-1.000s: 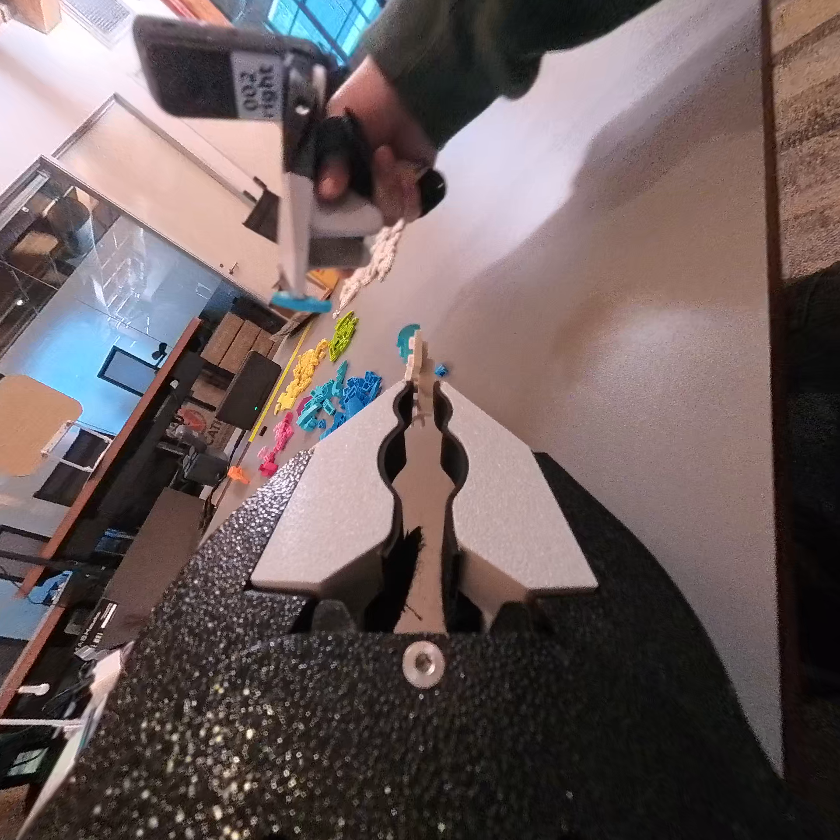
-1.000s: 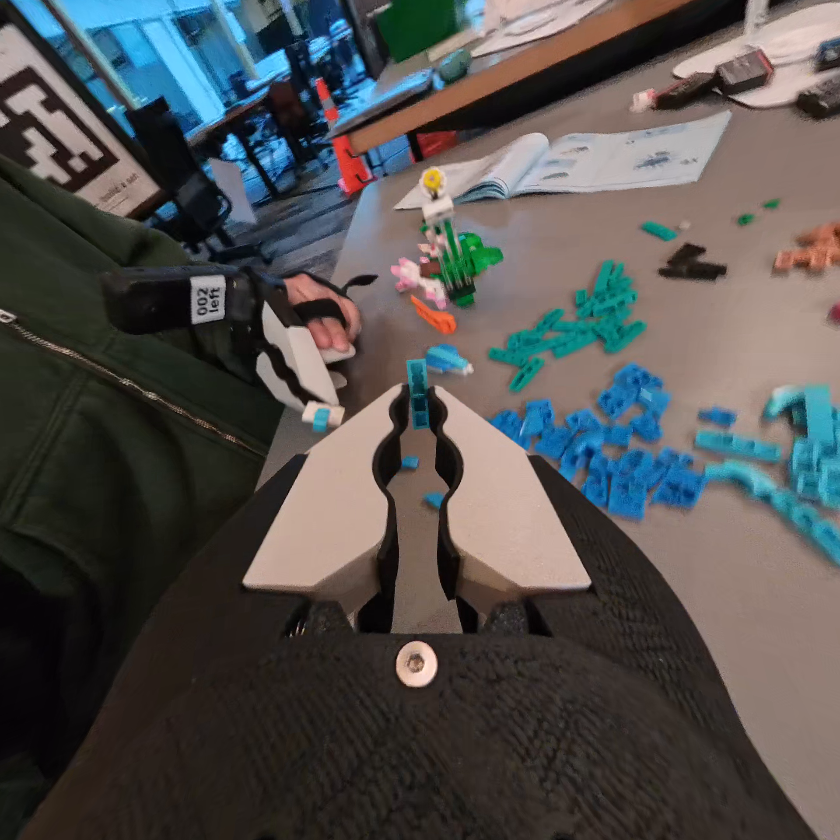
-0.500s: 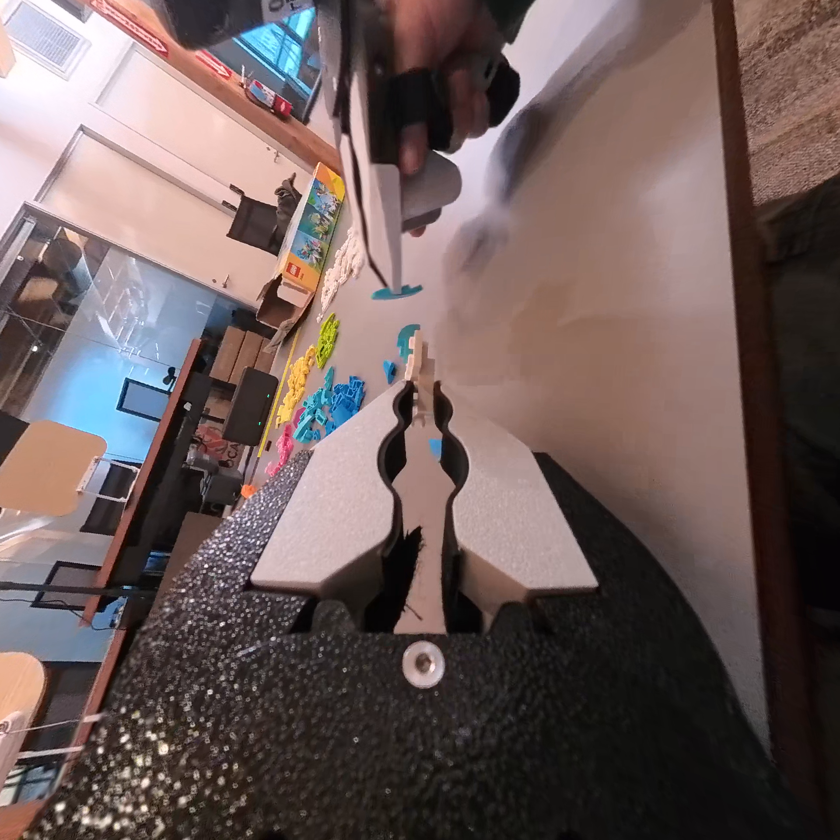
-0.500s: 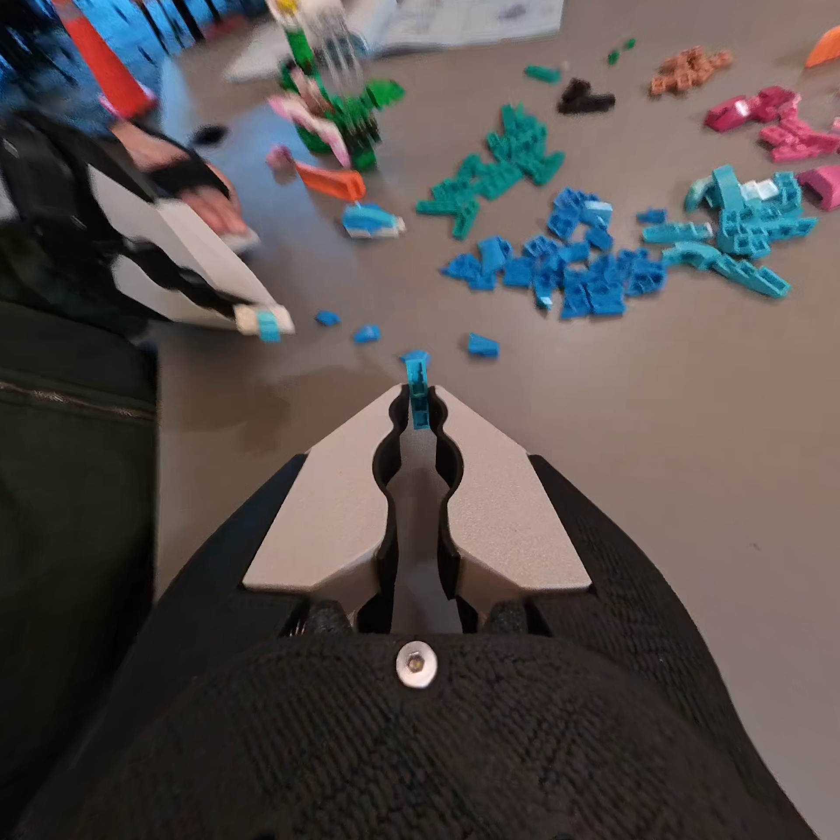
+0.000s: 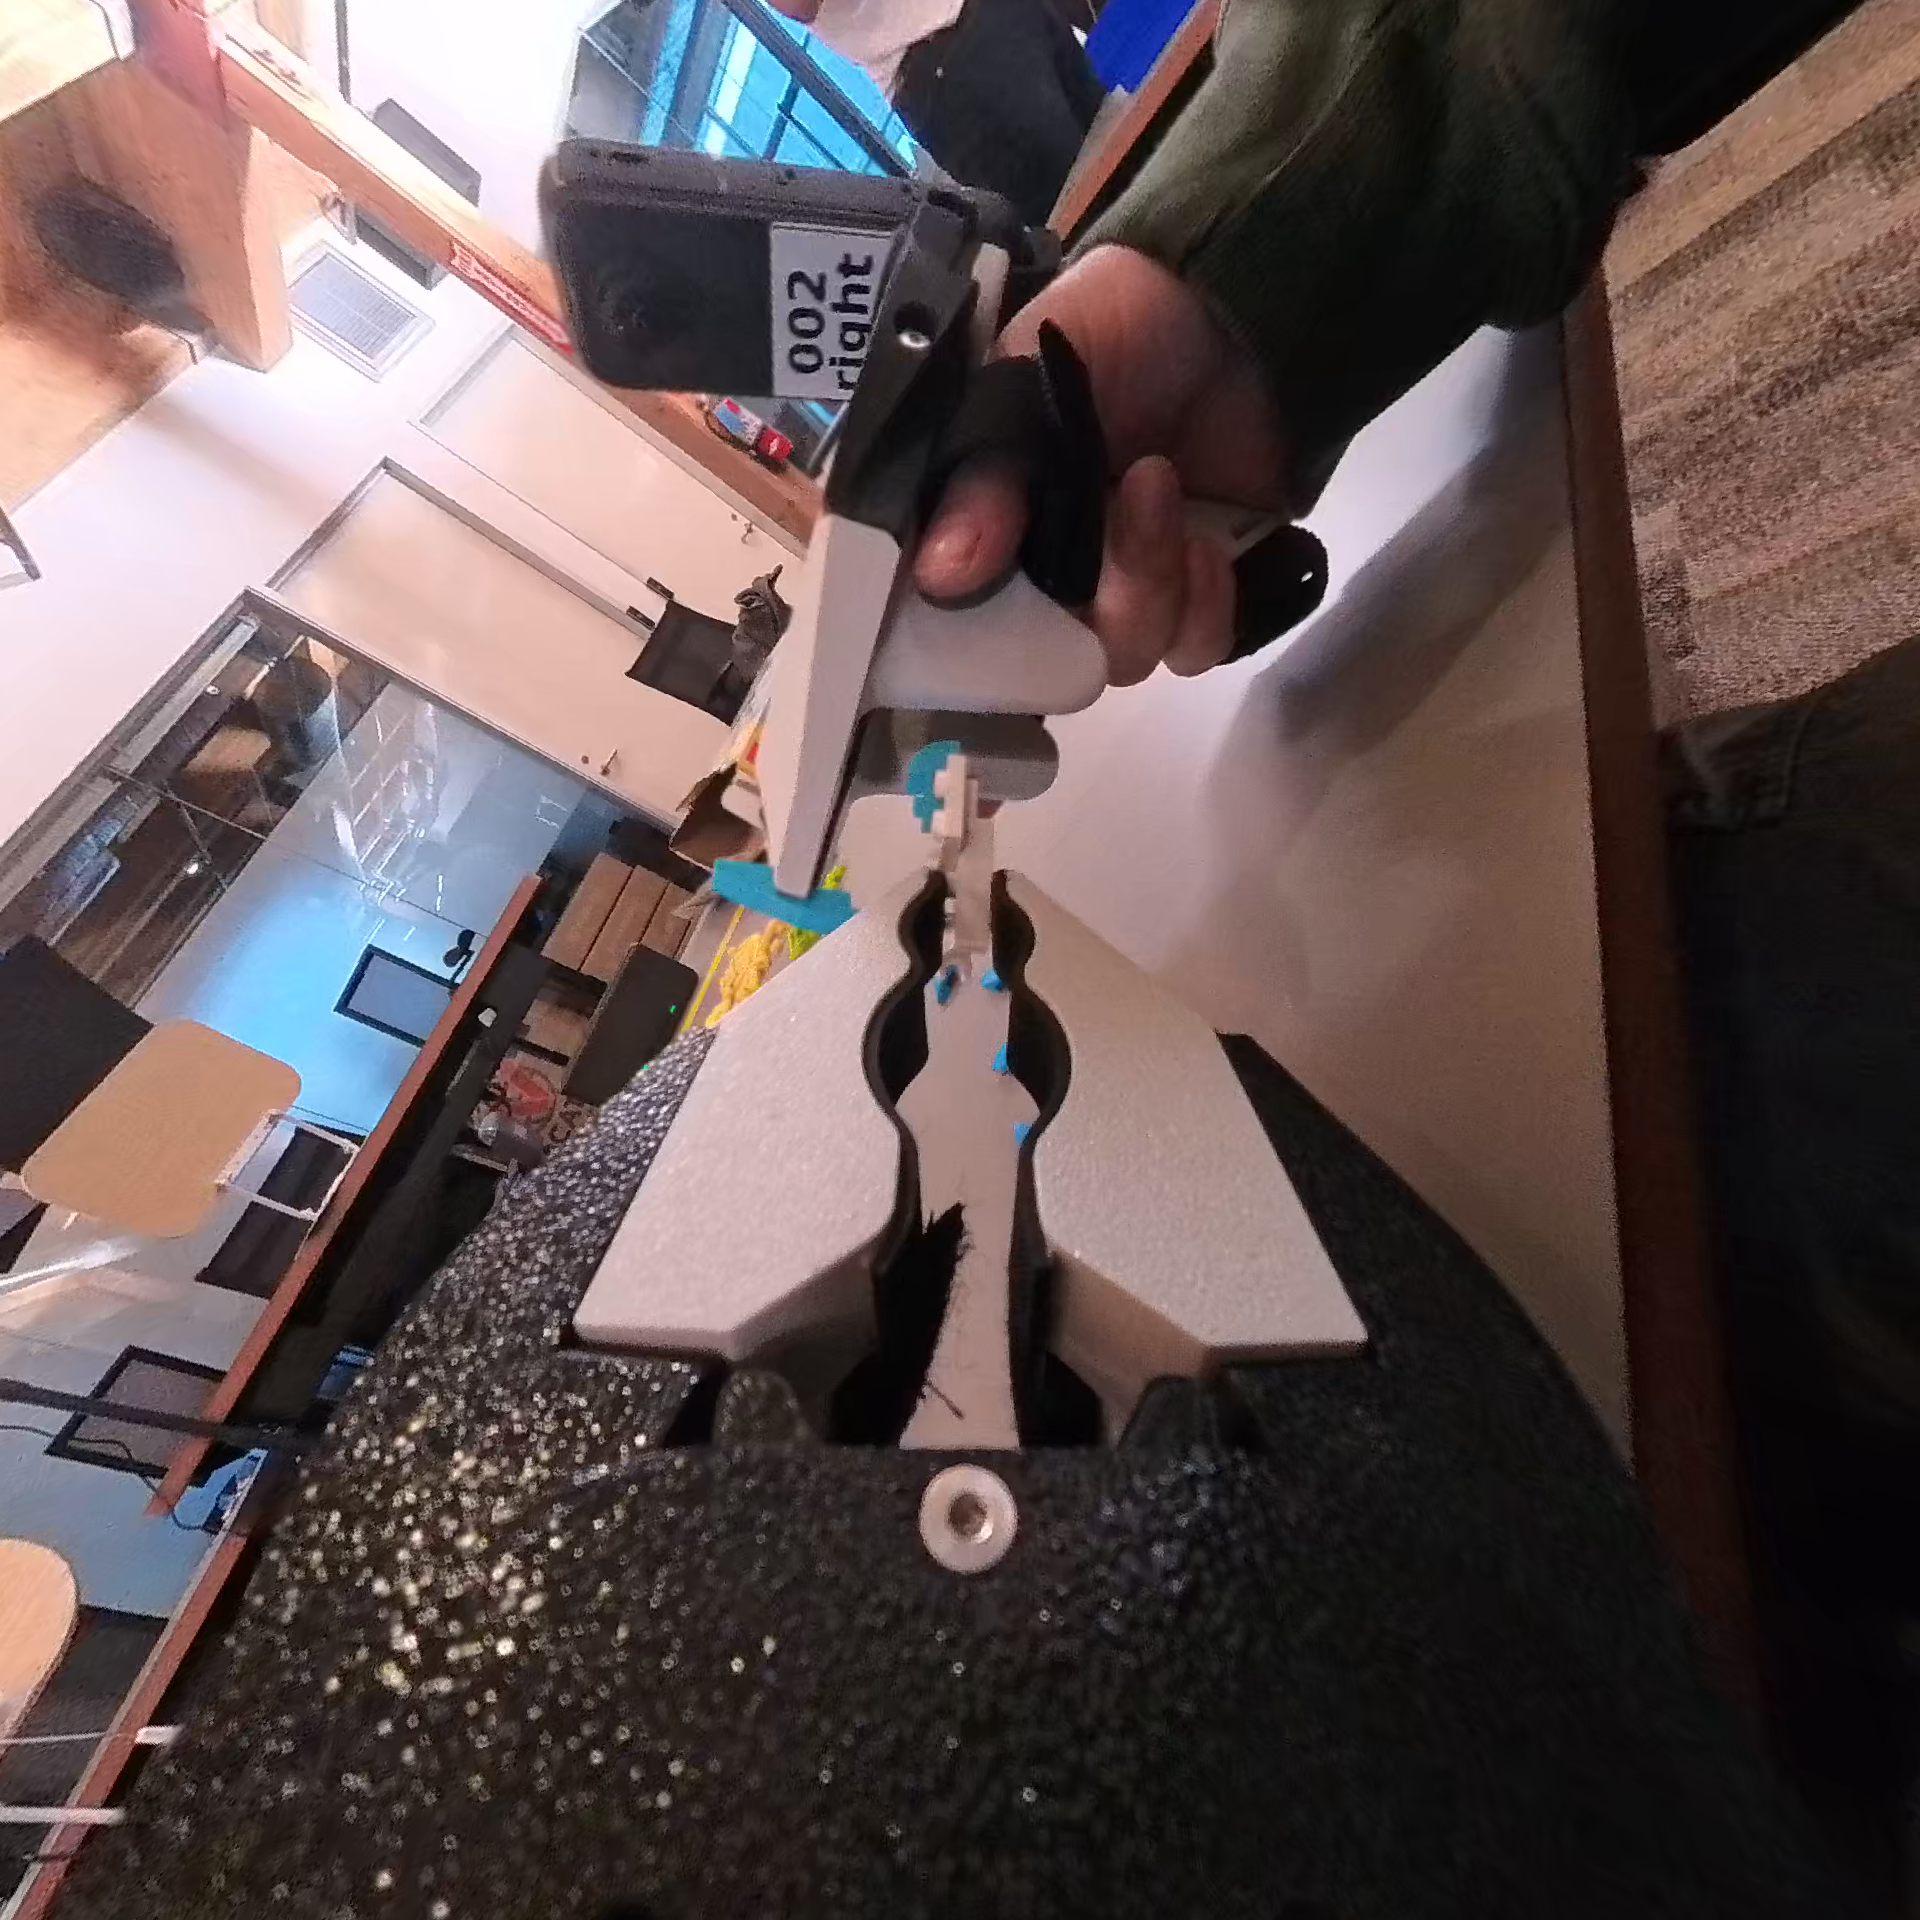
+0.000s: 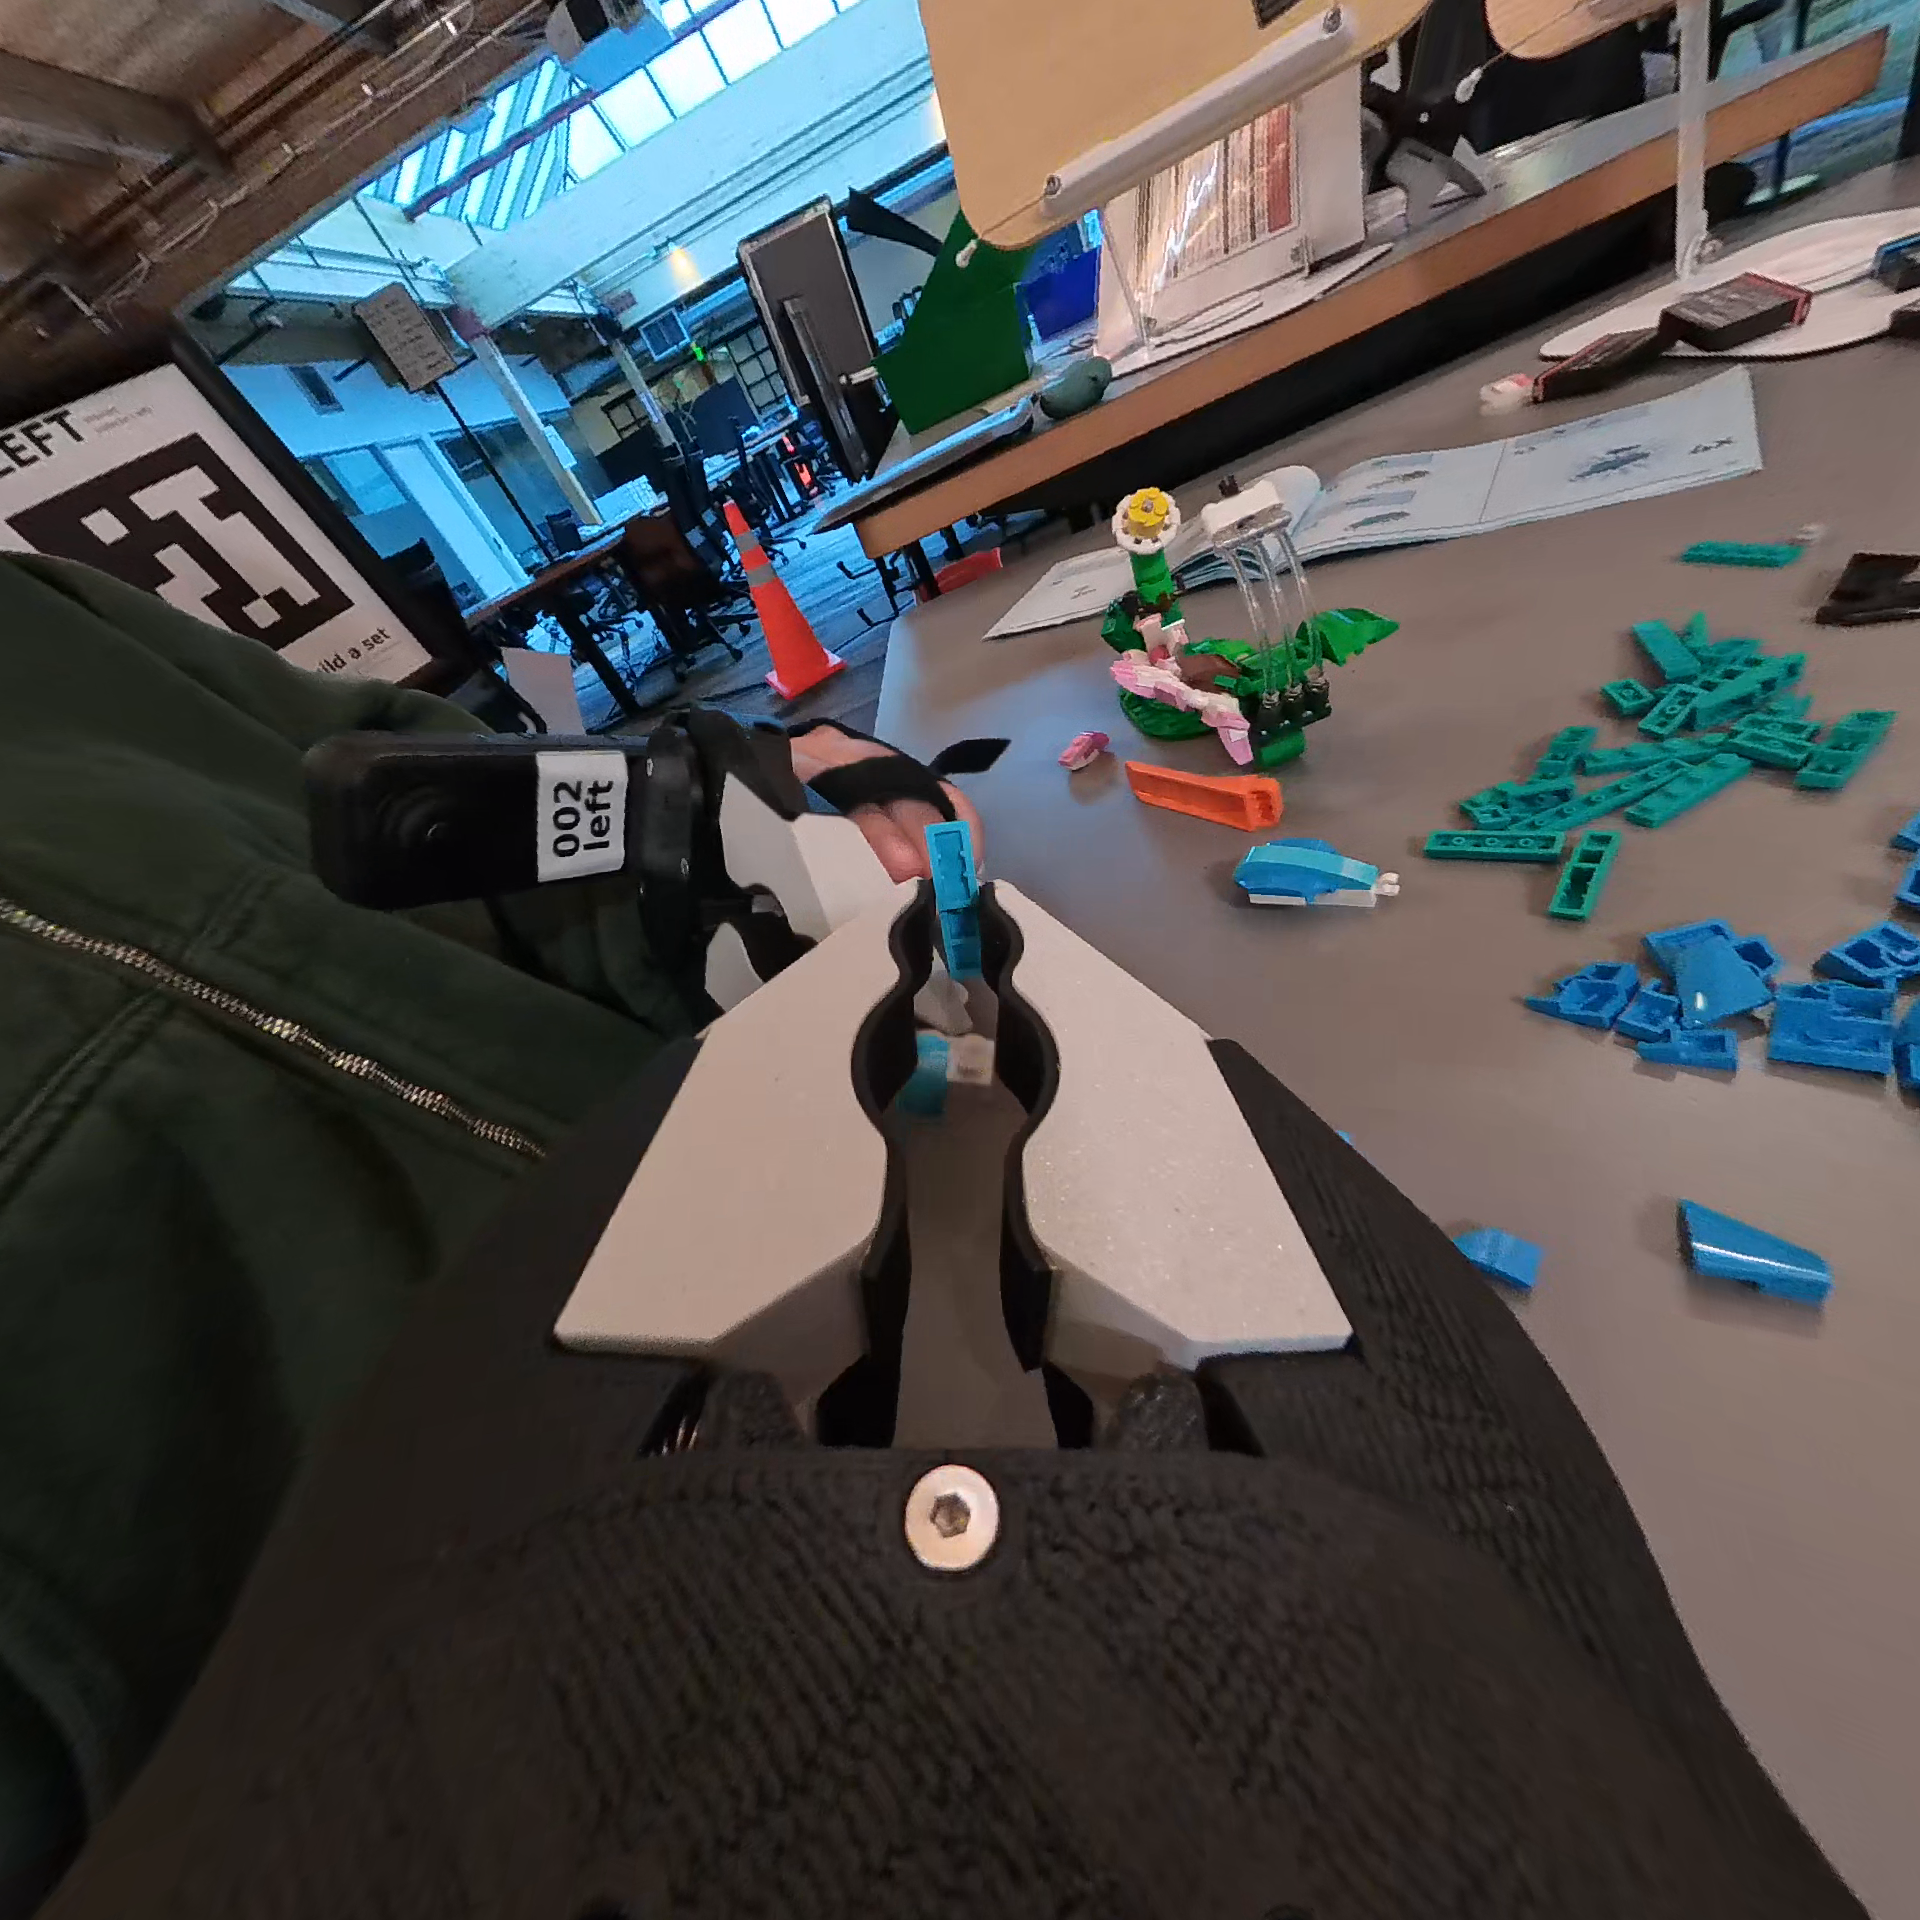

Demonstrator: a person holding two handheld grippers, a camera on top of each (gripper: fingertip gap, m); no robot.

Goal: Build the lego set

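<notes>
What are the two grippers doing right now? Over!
Left gripper shut on white piece. Right gripper shut on blue piece. Tips close together, nothing blocking.

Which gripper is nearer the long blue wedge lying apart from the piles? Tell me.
Right. The blue wedge lies just off the right gripper's right side; the left gripper is beyond, farther left.

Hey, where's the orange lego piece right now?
In the right wrist view, the orange lego piece lies flat on the grey table, in front of the green flower model and behind the small blue-and-white model.
</notes>
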